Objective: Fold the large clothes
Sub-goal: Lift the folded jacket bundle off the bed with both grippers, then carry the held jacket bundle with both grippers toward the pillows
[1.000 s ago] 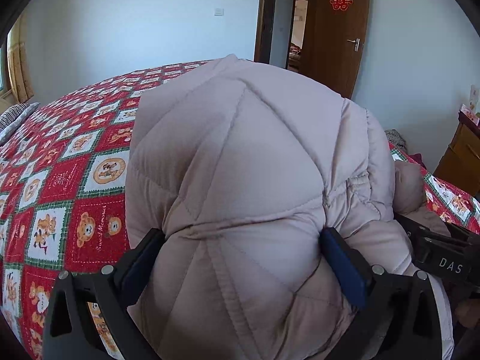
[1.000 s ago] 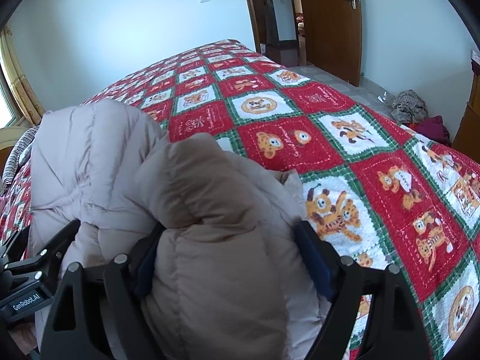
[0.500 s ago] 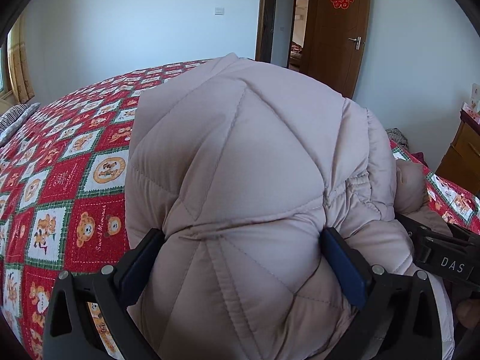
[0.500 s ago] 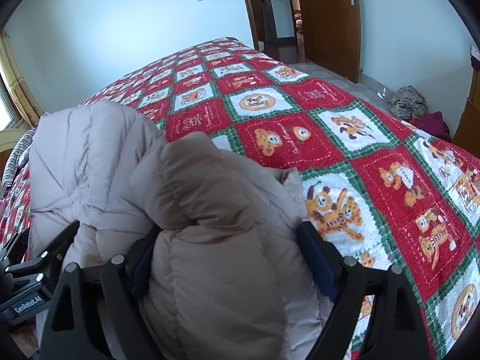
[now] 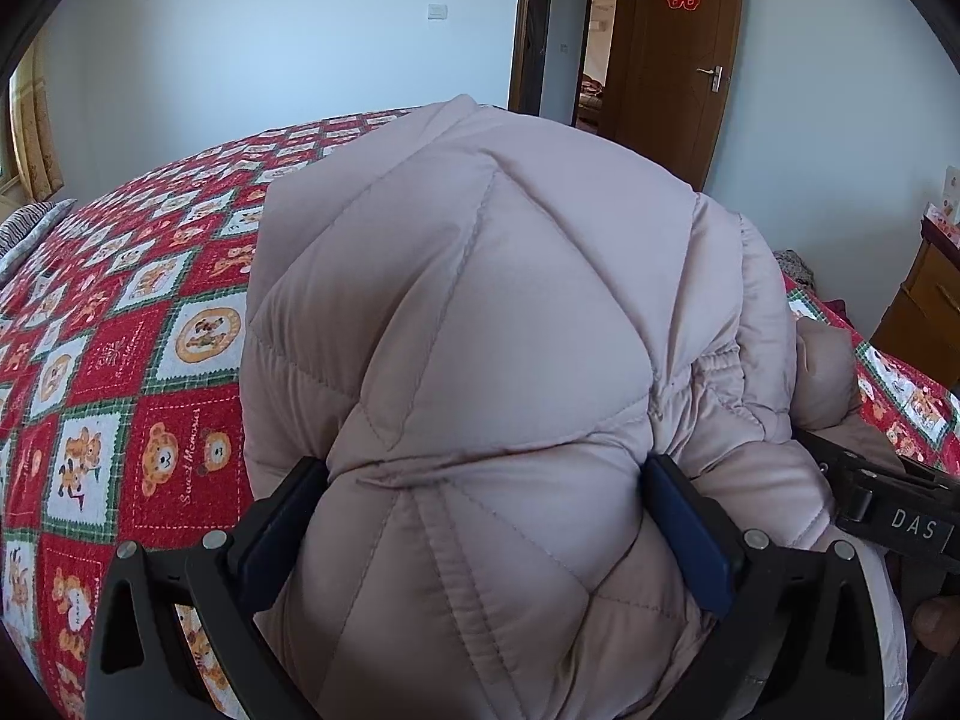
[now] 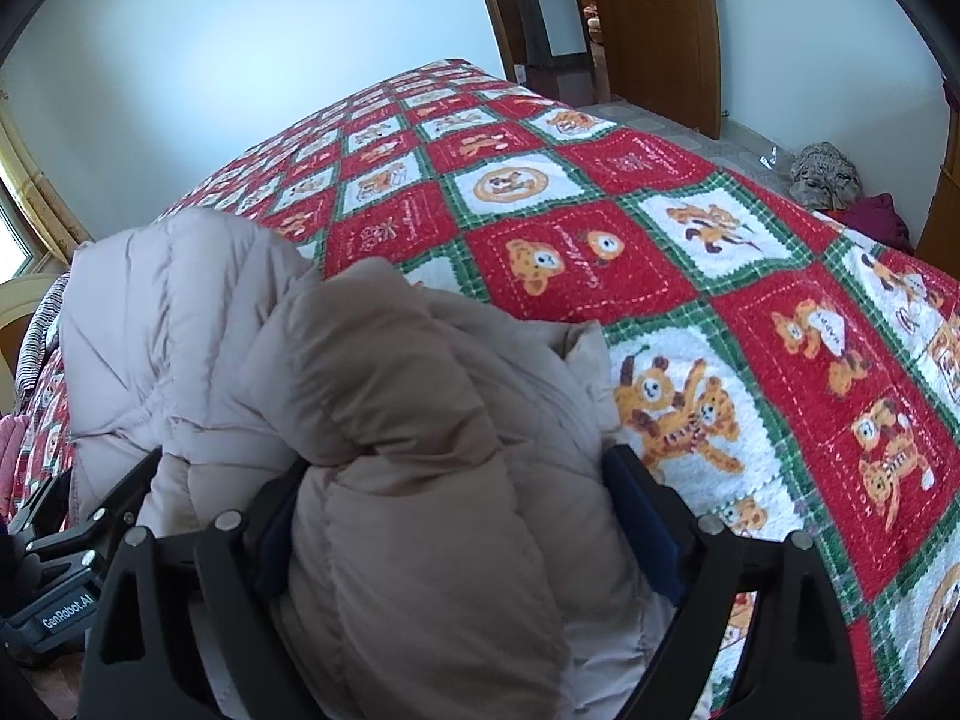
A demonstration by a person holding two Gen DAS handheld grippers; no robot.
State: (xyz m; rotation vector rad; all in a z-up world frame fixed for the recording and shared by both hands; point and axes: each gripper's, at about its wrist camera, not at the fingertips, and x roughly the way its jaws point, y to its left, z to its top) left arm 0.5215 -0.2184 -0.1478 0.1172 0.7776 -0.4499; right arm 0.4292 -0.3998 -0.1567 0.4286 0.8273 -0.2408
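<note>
A bulky pale pink quilted puffer jacket point(image 5: 492, 324) is bunched up over the near edge of the bed. My left gripper point(image 5: 480, 516) is shut on a thick fold of it, the padding bulging between the blue pads. My right gripper point(image 6: 450, 516) is shut on another thick fold of the same jacket point(image 6: 420, 420), which looks more beige in that view. The two grippers sit side by side; the right one's body point(image 5: 888, 510) shows at the left view's right edge, and the left one's body point(image 6: 54, 564) shows at the right view's left edge.
The bed carries a red, white and green bear-patterned quilt point(image 6: 600, 204). A wooden door point(image 5: 672, 48) stands open at the far wall. A wooden cabinet point(image 5: 924, 306) is at the right. Clothes lie heaped on the floor point(image 6: 822, 174) by the bed's far side.
Both grippers keep their hold on the jacket. The right wrist view has shifted slightly forward and down; the jacket bundle has barely moved.
</note>
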